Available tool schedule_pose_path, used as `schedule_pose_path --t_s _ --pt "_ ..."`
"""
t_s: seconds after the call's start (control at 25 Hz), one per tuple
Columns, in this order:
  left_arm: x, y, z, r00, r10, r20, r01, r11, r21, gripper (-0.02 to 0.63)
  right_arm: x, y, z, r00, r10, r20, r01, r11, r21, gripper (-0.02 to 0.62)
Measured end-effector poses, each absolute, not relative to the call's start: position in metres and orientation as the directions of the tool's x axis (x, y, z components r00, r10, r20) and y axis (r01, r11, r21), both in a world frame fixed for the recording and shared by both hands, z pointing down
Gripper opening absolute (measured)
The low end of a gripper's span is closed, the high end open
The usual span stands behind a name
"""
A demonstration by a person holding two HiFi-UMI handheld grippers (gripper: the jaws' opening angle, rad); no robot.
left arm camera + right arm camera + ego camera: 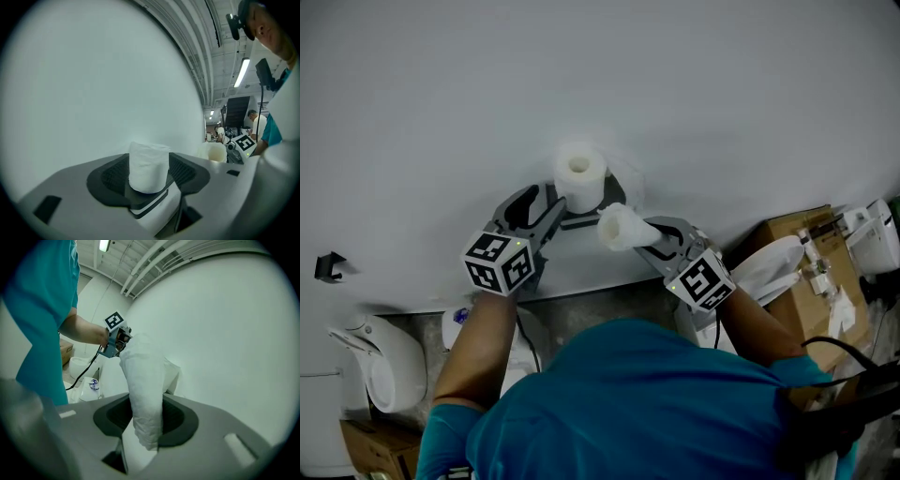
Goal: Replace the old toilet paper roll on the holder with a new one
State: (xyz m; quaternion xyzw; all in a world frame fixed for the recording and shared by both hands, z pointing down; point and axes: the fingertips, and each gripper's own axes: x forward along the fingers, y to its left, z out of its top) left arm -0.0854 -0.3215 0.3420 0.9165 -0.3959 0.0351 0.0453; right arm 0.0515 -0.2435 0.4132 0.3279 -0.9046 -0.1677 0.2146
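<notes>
Against the white wall, my left gripper [558,195] is shut on a white toilet paper roll [579,176], which stands on end with its core hole facing up. In the left gripper view this roll [148,166] sits upright between the dark pads [110,176], touching both. My right gripper [652,236] is shut on a squashed, flattened roll [622,228], which sticks out long and creased past the jaws in the right gripper view [144,394]. The two rolls are close together, the squashed one lower and to the right. A pale wall fitting [628,187] behind them is mostly hidden.
A white toilet [380,366] stands on the floor at the lower left. Cardboard boxes [792,230] with a white seat [769,267] and other fittings lie at the right. A small dark bracket [330,265] is on the wall. People [255,123] stand far off.
</notes>
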Motion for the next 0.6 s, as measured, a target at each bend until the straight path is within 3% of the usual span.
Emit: schedule_pose_path --t_s 0.32,0.6 --pt "-0.050 -0.356 0.357 0.648 -0.738 0.188 -0.758 -0.650 0.055 0.479 0.075 -0.249 0.407 -0.677 -0.684 0.272 -0.549 0.716 0.432 0.141" --pt "-0.024 -0.382 0.389 0.590 -0.737 0.330 -0.785 -0.620 0.017 0.497 0.098 -0.251 0.409 -0.671 -0.690 0.271 -0.565 0.712 0.416 0.141"
